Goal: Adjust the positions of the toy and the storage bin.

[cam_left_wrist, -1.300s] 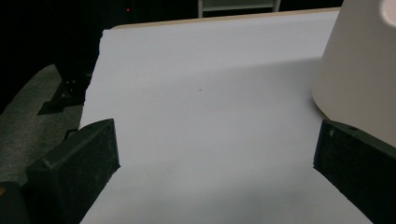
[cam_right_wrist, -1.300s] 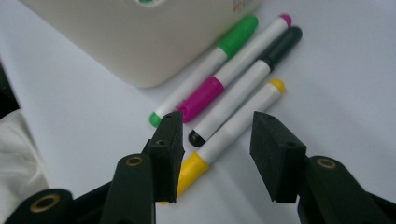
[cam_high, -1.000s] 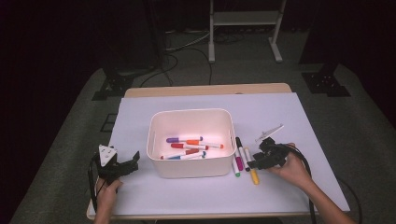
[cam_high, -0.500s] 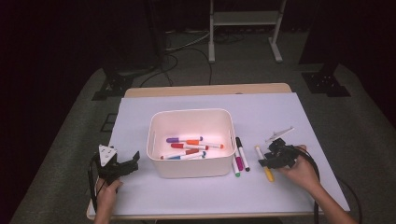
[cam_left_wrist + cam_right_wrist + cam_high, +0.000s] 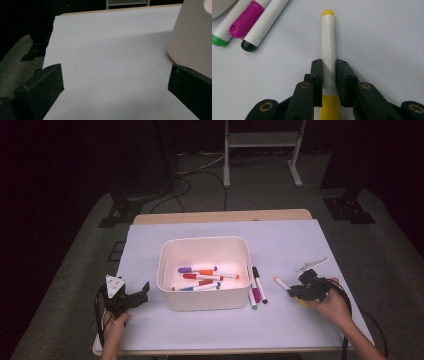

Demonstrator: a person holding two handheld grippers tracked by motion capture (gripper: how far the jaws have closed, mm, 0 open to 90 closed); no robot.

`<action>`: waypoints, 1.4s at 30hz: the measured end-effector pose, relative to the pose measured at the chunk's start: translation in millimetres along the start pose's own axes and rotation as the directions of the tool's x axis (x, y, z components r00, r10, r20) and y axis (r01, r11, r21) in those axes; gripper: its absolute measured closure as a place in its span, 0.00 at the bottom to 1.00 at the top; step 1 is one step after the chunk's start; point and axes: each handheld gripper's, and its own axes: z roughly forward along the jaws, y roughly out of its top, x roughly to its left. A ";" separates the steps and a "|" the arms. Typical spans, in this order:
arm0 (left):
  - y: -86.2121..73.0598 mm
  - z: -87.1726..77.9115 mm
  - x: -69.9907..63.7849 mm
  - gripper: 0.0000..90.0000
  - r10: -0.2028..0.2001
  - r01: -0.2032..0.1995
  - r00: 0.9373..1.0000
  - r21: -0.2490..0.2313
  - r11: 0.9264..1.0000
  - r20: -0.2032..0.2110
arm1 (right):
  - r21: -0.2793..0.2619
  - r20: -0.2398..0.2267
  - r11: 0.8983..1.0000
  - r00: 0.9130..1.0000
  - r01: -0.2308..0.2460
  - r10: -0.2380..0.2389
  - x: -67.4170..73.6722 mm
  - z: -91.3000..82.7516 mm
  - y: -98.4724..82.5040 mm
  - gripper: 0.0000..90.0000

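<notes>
A white marker with a yellow cap (image 5: 328, 37) lies on the white sheet, and my right gripper (image 5: 329, 65) is shut on its barrel after its jaws have just been closing. In the high view that right gripper (image 5: 299, 291) and yellow marker (image 5: 280, 282) sit right of the white bin (image 5: 205, 240). The bin holds several markers (image 5: 207, 272). Black (image 5: 259, 282), magenta (image 5: 256, 295) and green (image 5: 252, 304) markers lie beside its right wall. My left gripper (image 5: 142, 292) rests open left of the bin, with bare sheet between its jaws (image 5: 116, 82).
A thin pale object (image 5: 311, 265) lies on the sheet behind the right hand. The bin's wall (image 5: 192, 37) stands close to the left gripper's right jaw. The table's front edge (image 5: 225, 351) runs just below both hands. Cables and a metal stand (image 5: 260, 140) are on the floor behind.
The right hand has shifted to the right, away from the bin, and the yellow marker has moved with it. Its jaws have closed onto the marker. The left gripper has kept still.
</notes>
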 end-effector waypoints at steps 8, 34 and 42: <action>0.0 0.0 0.3 0.00 -0.002 0.002 1.000 0.001 1.000 0.000 | 0.007 -0.023 1.000 1.000 -0.009 0.009 -0.3 -2.5 -0.1 0.84; -0.1 -0.2 0.6 0.00 0.002 -0.002 1.000 0.001 1.000 0.002 | -0.160 -0.164 0.983 0.980 0.090 -0.117 40.3 -87.9 71.4 0.84; 0.0 -0.5 0.6 0.00 0.003 -0.003 1.000 0.003 1.000 0.003 | -0.197 -0.183 0.970 0.966 0.146 -0.182 57.7 -106.2 97.7 0.84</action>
